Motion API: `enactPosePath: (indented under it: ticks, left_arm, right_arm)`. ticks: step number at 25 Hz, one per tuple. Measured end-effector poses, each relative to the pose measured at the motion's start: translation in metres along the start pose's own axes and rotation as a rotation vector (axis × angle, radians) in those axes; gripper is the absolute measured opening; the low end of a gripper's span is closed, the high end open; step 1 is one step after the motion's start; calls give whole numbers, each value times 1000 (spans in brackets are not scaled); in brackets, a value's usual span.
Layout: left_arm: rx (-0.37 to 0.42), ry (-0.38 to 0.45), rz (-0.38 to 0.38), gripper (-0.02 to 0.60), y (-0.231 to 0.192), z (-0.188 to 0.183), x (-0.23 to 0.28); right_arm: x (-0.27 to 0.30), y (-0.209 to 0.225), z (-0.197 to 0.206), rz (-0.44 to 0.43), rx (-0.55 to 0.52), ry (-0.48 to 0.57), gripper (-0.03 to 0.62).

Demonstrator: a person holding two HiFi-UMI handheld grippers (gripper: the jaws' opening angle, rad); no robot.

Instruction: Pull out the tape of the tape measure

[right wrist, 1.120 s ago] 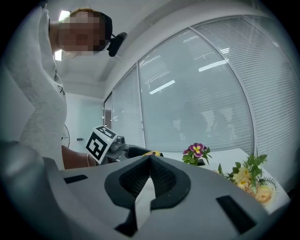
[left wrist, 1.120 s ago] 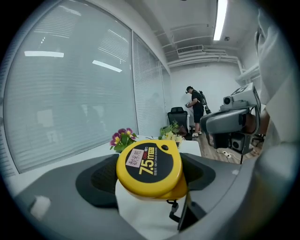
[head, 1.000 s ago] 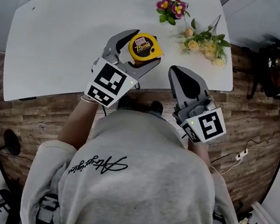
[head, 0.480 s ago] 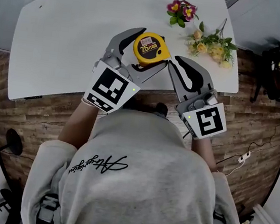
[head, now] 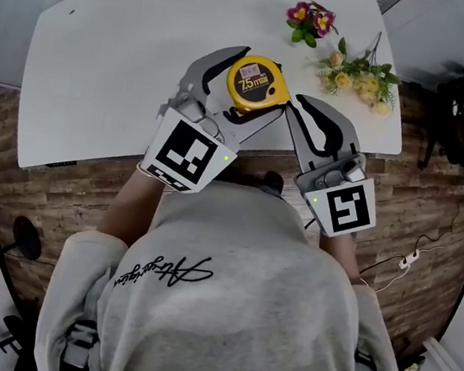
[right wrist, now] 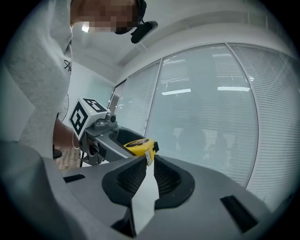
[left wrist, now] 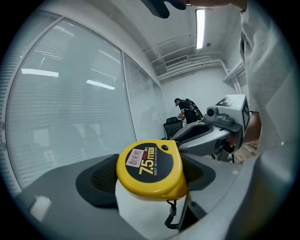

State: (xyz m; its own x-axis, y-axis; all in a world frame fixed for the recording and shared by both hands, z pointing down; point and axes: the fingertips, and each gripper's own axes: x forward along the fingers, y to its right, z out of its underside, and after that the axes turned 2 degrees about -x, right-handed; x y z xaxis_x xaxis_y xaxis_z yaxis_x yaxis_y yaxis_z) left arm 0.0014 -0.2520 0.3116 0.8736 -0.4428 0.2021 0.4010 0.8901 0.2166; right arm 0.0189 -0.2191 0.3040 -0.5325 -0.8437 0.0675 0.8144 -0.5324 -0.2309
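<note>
Left tongs [head: 256, 80] clamp tape measure [left wrist: 150, 166]. Right tongs [head: 293, 105] closed on its hook [right wrist: 149, 159], small, half hidden between pads.

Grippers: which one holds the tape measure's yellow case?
The left gripper, its jaws clamped across the yellow tape measure; the right gripper only pinches the end hook.

Left gripper [head: 263, 80] clamped on the tape measure [left wrist: 150, 166], right gripper [head: 295, 104] fingers pinched on its hook [right wrist: 149, 157].
</note>
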Motion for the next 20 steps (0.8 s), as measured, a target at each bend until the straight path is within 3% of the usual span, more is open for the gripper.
enactPosePath:
  ticks: [12, 20]
  left_arm:
    - [12, 25, 18, 382, -5, -8, 0]
    - [13, 20, 25, 382, -7, -11, 12]
  right_arm:
    - [2, 8, -7, 91, -30, -3, 35]
    - [4, 22, -4, 86, -22, 1, 39]
